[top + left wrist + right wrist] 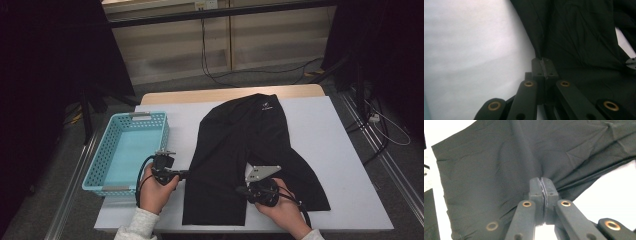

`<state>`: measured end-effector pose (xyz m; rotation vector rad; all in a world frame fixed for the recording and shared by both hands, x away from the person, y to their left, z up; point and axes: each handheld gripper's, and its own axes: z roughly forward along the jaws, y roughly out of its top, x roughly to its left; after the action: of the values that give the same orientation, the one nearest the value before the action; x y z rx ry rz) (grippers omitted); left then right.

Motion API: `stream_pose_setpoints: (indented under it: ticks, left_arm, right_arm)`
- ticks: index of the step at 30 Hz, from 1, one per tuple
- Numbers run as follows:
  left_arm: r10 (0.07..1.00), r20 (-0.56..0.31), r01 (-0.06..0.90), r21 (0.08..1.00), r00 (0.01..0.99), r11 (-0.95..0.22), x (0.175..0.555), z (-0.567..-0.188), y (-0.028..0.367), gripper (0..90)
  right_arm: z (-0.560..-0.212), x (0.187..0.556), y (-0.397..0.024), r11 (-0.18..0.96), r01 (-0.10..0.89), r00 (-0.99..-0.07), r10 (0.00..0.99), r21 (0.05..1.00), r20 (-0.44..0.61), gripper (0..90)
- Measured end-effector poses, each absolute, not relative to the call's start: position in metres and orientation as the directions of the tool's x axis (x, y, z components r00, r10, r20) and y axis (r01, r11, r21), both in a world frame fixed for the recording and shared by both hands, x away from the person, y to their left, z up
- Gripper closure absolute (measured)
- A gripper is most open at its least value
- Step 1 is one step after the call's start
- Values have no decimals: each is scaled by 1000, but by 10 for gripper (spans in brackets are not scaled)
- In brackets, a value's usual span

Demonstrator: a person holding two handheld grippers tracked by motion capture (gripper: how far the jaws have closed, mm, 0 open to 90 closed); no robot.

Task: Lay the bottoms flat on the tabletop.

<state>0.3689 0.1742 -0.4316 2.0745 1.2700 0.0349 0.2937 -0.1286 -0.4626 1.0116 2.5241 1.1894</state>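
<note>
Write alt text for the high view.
A pair of black fabric shorts lies spread on a white table, pinched at its near edges by the left gripper and right gripper. A light blue plastic basket sits at left.

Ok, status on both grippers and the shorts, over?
Left hand-held gripper shut on black shorts at their left edge. Right hand-held gripper shut on fabric between the legs. Turquoise basket left of shorts, not in the way.

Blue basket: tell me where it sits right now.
In the high view the blue basket sits on the table's left side, left of the black shorts, with the left tool just off its near right corner.
</note>
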Motion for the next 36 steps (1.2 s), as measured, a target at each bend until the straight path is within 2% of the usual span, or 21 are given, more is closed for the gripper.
stream_pose_setpoints:
  ticks: [36]
  left_arm:
    - [795,-317,778,562,516,-281,367,-425,175,900]
  right_arm:
    - [-461,291,-118,470,486,-775,622,737,114,890]
